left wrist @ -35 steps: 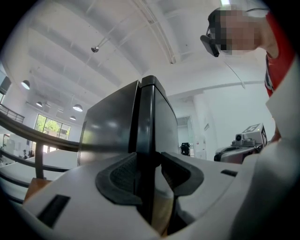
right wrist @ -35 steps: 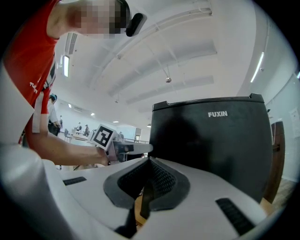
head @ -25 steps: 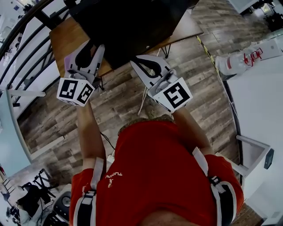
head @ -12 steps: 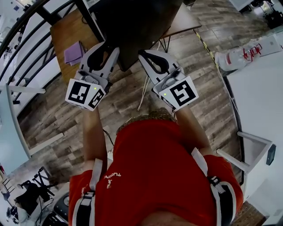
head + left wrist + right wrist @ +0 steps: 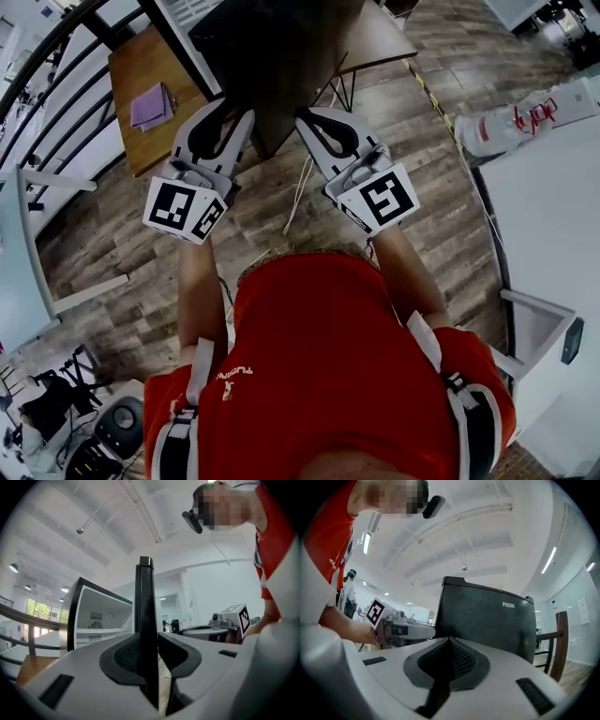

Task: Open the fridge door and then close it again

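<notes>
Looking at the fridge (image 5: 272,47) first: it's a small black unit sitting on the wooden counter (image 5: 141,66), and the fridge door (image 5: 144,620) is swung open. In the left gripper view I'm staring straight at the door's thin black edge, upright and dead centre, with the white inside and a shelf (image 5: 101,631) showing to its left. The left hand-held gripper (image 5: 236,111) has that edge between its jaws. They've just been closing in, and as far as I can see the ribbed pads (image 5: 123,654) are now pinching the door from both sides. The right hand-held gripper (image 5: 450,643) has its jaws pressed together with nothing in them. It's pointing at the door's glossy black outer face, the one with the FUXIN badge (image 5: 511,604), but I can't tell if the tip actually touches it. From the head view the two grippers sit on either side of the door edge, left one on the fridge side. A purple cloth (image 5: 150,105) lies on the counter off to the left, well apart from the fridge. Below all that is wood-plank floor (image 5: 403,122) and my operator's red shirt (image 5: 328,366).
</notes>
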Tool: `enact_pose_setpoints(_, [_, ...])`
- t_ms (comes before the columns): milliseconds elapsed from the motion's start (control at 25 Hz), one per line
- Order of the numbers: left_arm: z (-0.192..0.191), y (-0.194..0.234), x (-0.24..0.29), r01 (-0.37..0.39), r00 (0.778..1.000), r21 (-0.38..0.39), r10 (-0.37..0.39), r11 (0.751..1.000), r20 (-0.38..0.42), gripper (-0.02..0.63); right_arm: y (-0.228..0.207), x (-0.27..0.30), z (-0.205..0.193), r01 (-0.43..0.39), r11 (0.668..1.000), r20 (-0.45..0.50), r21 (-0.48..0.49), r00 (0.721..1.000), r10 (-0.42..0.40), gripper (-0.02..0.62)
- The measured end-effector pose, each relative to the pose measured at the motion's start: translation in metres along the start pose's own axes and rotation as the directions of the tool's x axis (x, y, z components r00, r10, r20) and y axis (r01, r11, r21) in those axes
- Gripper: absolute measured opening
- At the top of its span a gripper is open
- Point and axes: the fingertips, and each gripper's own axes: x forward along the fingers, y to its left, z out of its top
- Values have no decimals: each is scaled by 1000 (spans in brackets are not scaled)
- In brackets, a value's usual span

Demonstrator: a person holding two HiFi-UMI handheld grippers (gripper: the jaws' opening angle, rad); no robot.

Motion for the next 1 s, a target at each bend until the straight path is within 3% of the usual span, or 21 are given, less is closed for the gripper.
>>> enact_pose_setpoints(360, [2, -85, 9, -82, 997, 26, 82, 996, 2, 114, -16, -78, 10, -86, 996, 31, 11, 996, 86, 26])
enact_pose_setpoints(640, [0, -159, 40, -95, 995, 13, 95, 995, 20, 100, -35, -153, 4, -126, 992, 33, 25, 992, 125, 27])
enact_pose_setpoints(1000, [-2, -219, 81, -105, 994, 8, 105, 994, 13, 78, -70, -217, -13, -100, 993, -9, 56, 995, 100, 28])
